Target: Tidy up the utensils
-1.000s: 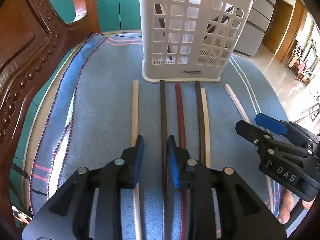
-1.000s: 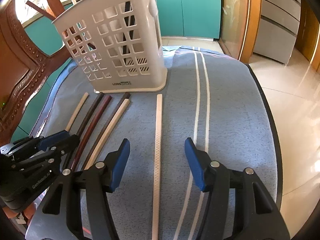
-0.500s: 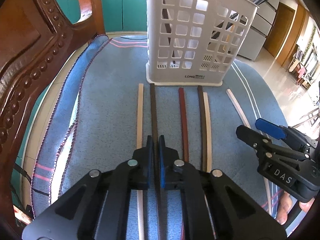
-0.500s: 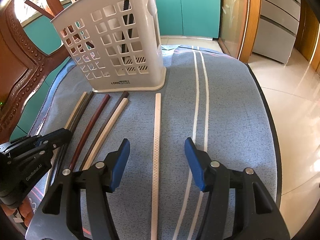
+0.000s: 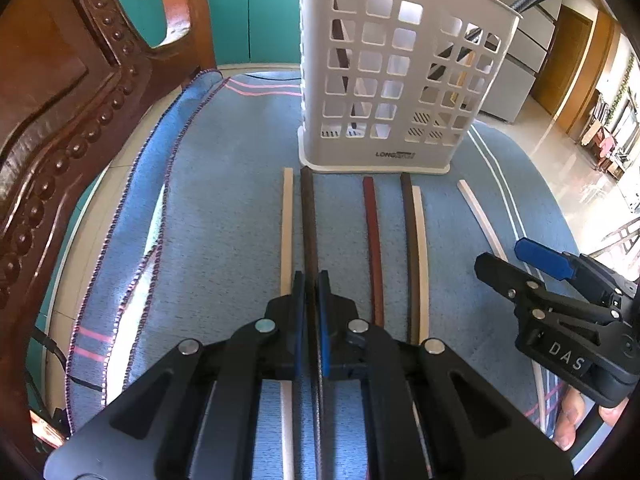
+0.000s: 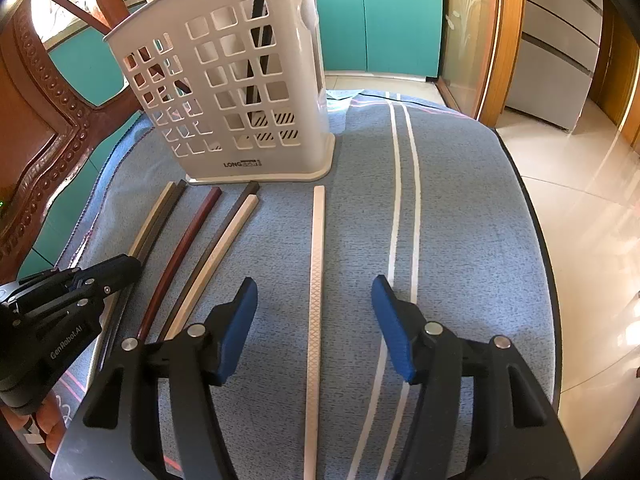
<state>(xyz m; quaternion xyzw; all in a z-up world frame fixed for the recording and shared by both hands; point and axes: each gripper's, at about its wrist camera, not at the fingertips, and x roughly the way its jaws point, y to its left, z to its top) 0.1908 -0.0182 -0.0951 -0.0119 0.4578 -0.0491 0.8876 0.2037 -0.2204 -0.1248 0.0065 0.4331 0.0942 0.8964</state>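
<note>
Several chopsticks lie on a blue cloth (image 5: 224,208) in front of a white perforated utensil basket (image 5: 400,80). My left gripper (image 5: 311,292) is shut on a dark brown chopstick (image 5: 308,216), next to a pale chopstick (image 5: 286,224). To its right lie a red-brown chopstick (image 5: 374,240), a dark one (image 5: 409,240) and a pale one (image 5: 420,240). My right gripper (image 6: 314,308) is open, astride a white textured chopstick (image 6: 316,280) on the cloth. The basket (image 6: 240,92) holds a few dark sticks.
A carved wooden chair back (image 5: 52,120) stands close on the left. Teal cabinets (image 6: 380,16) are behind the basket. The table edge (image 6: 536,216) drops to a shiny tiled floor on the right.
My left gripper has closed on the dark brown chopstick and shifted it left, beside the pale one. The right gripper has stayed open over the white chopstick.
</note>
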